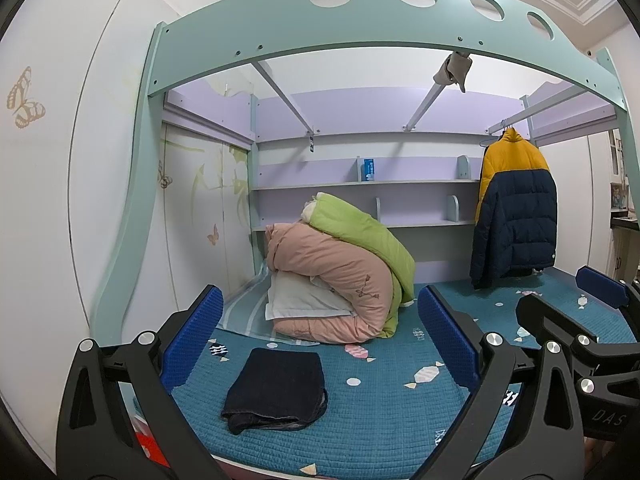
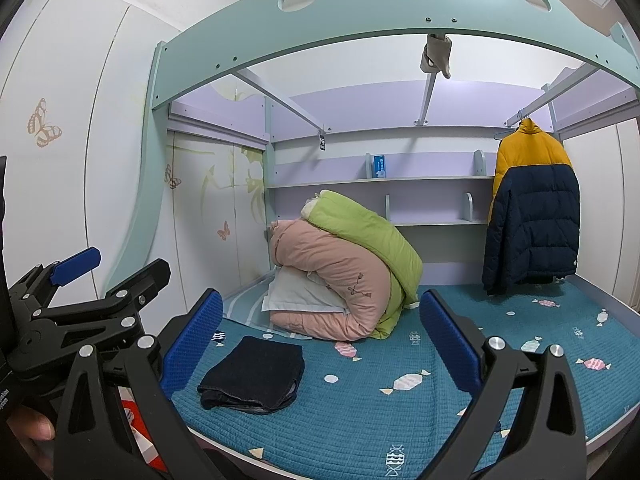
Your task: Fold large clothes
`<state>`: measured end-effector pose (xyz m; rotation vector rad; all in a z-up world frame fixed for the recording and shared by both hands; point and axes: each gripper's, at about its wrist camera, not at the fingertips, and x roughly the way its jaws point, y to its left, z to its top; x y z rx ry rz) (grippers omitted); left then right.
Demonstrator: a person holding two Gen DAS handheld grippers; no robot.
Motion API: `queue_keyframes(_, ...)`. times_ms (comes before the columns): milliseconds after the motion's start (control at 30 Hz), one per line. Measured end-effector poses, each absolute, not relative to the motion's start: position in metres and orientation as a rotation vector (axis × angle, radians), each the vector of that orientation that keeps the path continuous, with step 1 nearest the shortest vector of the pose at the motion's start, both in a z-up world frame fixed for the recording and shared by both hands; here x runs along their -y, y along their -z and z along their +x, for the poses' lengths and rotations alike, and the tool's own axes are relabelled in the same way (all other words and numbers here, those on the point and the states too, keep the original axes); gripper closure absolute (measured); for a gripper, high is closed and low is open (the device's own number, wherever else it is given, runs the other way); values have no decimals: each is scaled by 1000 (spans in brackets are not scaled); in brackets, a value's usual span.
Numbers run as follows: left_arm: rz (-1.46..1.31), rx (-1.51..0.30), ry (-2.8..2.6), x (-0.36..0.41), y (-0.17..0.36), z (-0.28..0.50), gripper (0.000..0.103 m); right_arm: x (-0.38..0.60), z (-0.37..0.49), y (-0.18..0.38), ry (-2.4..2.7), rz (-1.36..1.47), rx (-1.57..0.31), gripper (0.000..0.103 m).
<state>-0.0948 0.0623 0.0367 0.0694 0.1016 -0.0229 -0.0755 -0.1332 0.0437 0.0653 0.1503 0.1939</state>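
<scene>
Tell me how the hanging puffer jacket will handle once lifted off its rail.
The jacket looks quilted and puffy, so probably light for its bulk. It hangs limp, so likely floppy, sleeves trailing. Its smooth shell may slip between the open right gripper's pads.

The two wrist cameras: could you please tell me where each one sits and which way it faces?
Left wrist: on the left gripper, facing the bed's far shelves; its blue fingers frame the folded jeans; the right gripper shows at right.
Right wrist: on the right gripper, facing the same way; the left gripper and a hand show at left.
Shared: jeans, rolled quilts, hanging jacket, blue bedspread.
</scene>
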Motion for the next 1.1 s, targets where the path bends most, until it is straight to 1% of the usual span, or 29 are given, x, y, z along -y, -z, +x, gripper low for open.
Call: queue_keyframes(1100,70,-107,17,-61,-35,-95,5,107,-78,-40,-163,79,-158,8)
